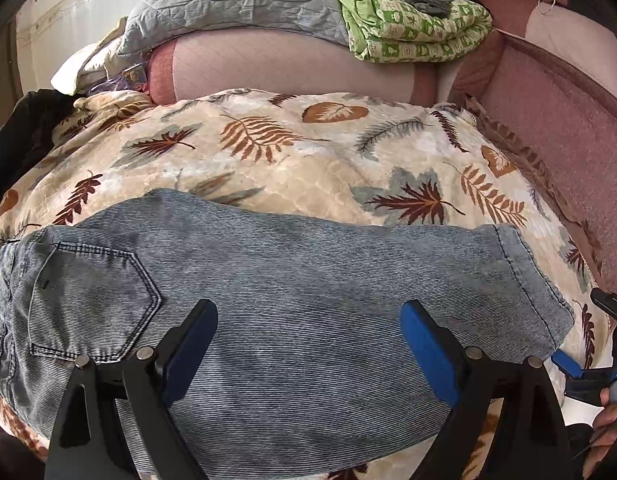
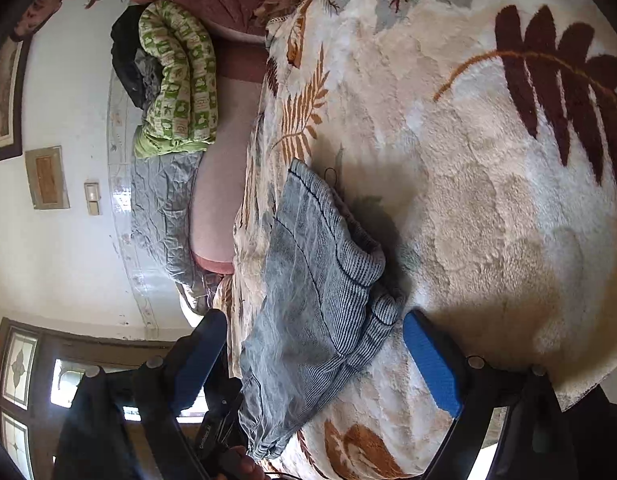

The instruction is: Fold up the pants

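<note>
Directly ahead of and beneath the left gripper [image 1: 308, 344], the pants [image 1: 288, 300] lay flat on the leaf-print blanket [image 1: 308, 152], already doubled leg on leg by the look of the single visible leg. The garment's long axis ran crosswise to the left gripper's pointing line: the waistband and back pocket [image 1: 96, 300] sat off its left finger, the hem [image 1: 540, 276] off its right finger. Both left fingers stood spread wide above the denim, with no cloth pinched between the blue pads [image 1: 428, 356].

The right gripper [image 2: 312, 356] sat at the hem end, and was seen at the right margin of the left wrist view. Its fingers were likewise spread; the hem [image 2: 348, 264] lay between and just ahead of them, untouched by either pad as far as could be judged.

Judgement: the next fold would carry the hem end toward the waistband, along the long axis. The right gripper was the nearer to the hem; the left was nearer mid-leg, where a crease could be held.
</note>
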